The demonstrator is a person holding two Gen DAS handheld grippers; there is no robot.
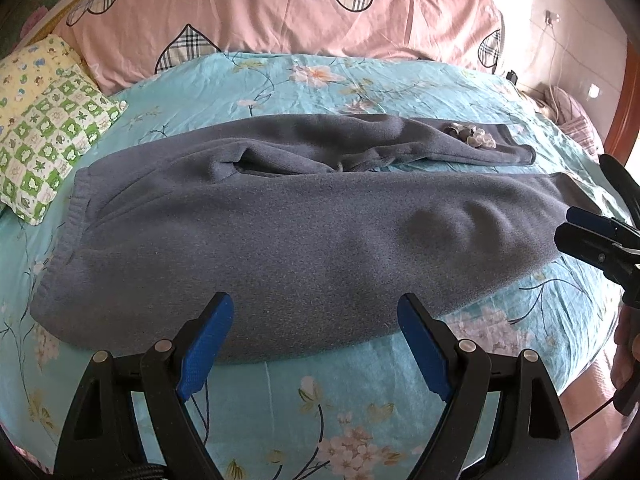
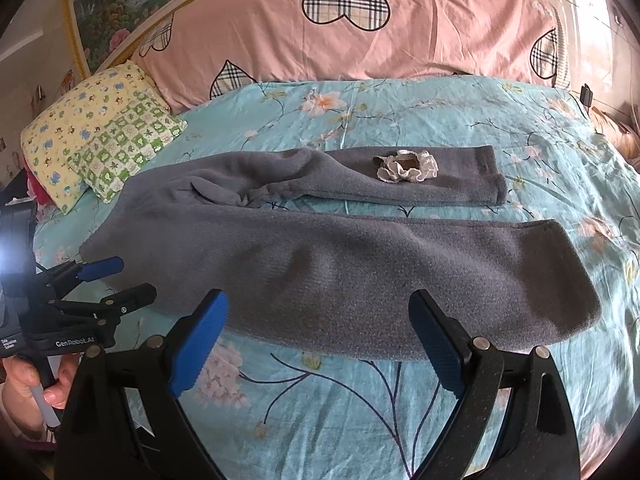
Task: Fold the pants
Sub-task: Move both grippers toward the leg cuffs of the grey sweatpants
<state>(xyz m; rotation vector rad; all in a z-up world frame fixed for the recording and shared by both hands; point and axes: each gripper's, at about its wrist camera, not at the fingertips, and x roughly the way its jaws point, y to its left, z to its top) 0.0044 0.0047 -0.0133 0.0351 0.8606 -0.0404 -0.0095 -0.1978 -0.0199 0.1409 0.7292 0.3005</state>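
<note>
Grey fleece pants (image 1: 280, 236) lie spread on the bed, waistband to the left, legs running right and split apart. They also show in the right wrist view (image 2: 360, 276). A crumpled pale scrap (image 2: 406, 166) lies on the far leg; it also shows in the left wrist view (image 1: 472, 134). My left gripper (image 1: 316, 340) is open and empty, just short of the near edge of the pants. My right gripper (image 2: 318, 336) is open and empty, just short of the near leg's edge. Each gripper shows in the other's view, the right one (image 1: 580, 228) and the left one (image 2: 128, 280).
The turquoise floral sheet (image 2: 340, 408) covers the bed. A green and yellow pillow (image 2: 100, 136) lies at the far left. A pink quilt with plaid hearts (image 2: 360, 28) runs along the back. A cable and socket are on the wall (image 1: 554, 20) at the right.
</note>
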